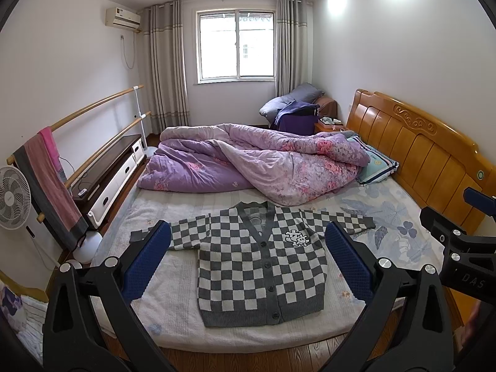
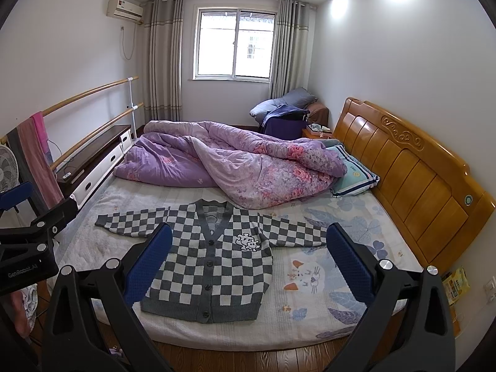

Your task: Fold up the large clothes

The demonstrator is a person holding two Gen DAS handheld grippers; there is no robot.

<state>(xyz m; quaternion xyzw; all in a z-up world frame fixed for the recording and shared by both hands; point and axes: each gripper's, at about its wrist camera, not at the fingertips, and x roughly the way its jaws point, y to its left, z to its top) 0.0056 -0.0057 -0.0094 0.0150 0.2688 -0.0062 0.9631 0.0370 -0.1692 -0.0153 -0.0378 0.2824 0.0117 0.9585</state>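
A grey-and-white checkered cardigan point(image 1: 257, 260) lies flat and buttoned on the bed point(image 1: 173, 316), front up, sleeves spread to both sides, hem toward me. It also shows in the right wrist view point(image 2: 207, 263). My left gripper point(image 1: 248, 248) is open and empty, held above the near edge of the bed with the cardigan between its blue pads point(image 1: 148, 257). My right gripper point(image 2: 248, 248) is open and empty too, a little to the right of the cardigan's body. Neither touches the cloth.
A crumpled purple floral quilt point(image 1: 254, 161) fills the far half of the bed, its edge just over the cardigan's collar. A pillow point(image 1: 375, 164) lies by the wooden headboard point(image 1: 418, 155) at right. A low cabinet point(image 1: 108, 179), wooden rails and a fan point(image 1: 12, 198) stand at left.
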